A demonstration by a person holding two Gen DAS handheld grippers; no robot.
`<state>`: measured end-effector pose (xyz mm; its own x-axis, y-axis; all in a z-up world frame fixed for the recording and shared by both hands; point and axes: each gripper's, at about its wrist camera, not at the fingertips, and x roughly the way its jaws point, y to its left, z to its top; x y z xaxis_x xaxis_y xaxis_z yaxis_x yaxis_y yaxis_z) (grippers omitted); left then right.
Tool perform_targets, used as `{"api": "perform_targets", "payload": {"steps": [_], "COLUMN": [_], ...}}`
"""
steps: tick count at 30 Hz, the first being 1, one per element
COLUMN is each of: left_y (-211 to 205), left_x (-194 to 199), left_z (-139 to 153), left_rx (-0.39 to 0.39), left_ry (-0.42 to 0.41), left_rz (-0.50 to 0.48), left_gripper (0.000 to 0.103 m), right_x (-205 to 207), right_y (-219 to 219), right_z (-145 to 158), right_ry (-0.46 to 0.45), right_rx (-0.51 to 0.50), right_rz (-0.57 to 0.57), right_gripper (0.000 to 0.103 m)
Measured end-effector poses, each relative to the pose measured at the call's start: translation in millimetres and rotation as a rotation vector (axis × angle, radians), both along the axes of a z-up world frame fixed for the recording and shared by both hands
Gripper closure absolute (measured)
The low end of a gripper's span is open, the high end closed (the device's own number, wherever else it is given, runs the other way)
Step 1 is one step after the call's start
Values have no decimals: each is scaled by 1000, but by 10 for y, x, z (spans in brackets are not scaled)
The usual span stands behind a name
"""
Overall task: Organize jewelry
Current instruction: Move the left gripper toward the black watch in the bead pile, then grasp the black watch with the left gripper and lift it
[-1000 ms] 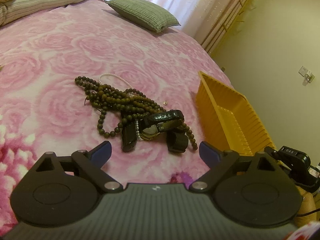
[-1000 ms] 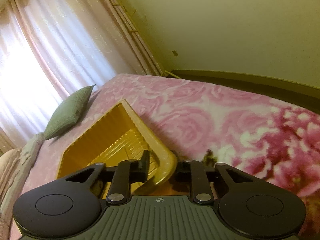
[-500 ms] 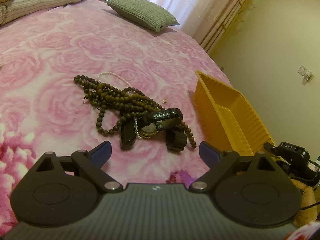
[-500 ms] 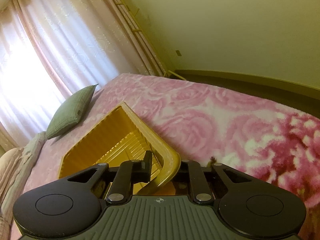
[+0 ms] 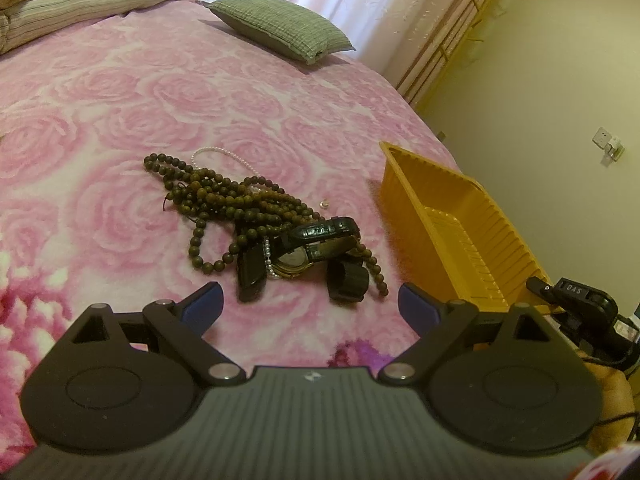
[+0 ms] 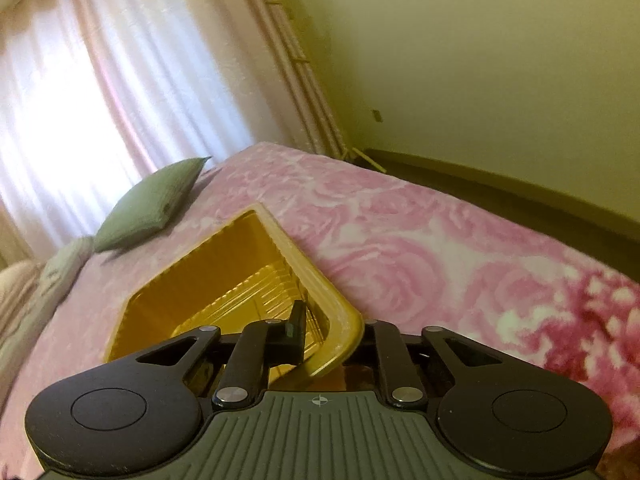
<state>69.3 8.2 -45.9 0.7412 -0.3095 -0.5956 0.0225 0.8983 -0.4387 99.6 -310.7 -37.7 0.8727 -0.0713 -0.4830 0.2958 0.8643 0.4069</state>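
Your right gripper (image 6: pixel 328 344) clamps the yellow tray (image 6: pixel 224 280) corner; your left gripper (image 5: pixel 310 300), spread wide, faces the jewelry pile (image 5: pixel 272 224) left of the tray. Next: grasp one piece.

One yellow tray (image 5: pixel 476 236) serves as the landmark; it is the only tray on the one pink rose-patterned bedspread (image 5: pixel 120 112). Left of the tray lies one heap of jewelry: dark wooden beads (image 5: pixel 224 200), tangled so that the number of strands cannot be told, perhaps two or three; one white pearl strand (image 5: pixel 218 154) at the heap's far edge; and what looks like one wristwatch (image 5: pixel 296 258) with black straps, though a second strap piece nearby may belong to another. One tiny pale item (image 5: pixel 325 202) sits between heap and tray. Beyond the tray lies one green pillow (image 5: pixel 280 26).
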Motion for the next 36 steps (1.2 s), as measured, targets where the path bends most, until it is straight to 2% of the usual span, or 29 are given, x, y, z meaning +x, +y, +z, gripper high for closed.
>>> {"api": "perform_targets", "payload": {"steps": [11,19,25,27,30,36], "left_y": [87,203,192,177,150,-66], "left_x": [-8,46,157,211,301,455], "left_z": [30,-32,-95,-104,-87,-35], "left_rx": [29,102,183,203,227,299], "left_ry": [8,-4,-42,-54,-72,-143], "left_rz": [2,-3,-44,-69,-97,-249], "left_gripper": [13,20,34,44,54,59], "right_x": [-192,-272,-269,-251,-243,-219], "right_y": [465,622,693,696,691,700], "right_z": [221,355,381,385,382,391], "right_ry": [-13,1,9,12,13,13], "right_rx": [-235,-326,-356,-358,-360,-366], "right_rz": [56,66,71,72,75,75], "right_gripper": [91,92,92,93,92,92]}}
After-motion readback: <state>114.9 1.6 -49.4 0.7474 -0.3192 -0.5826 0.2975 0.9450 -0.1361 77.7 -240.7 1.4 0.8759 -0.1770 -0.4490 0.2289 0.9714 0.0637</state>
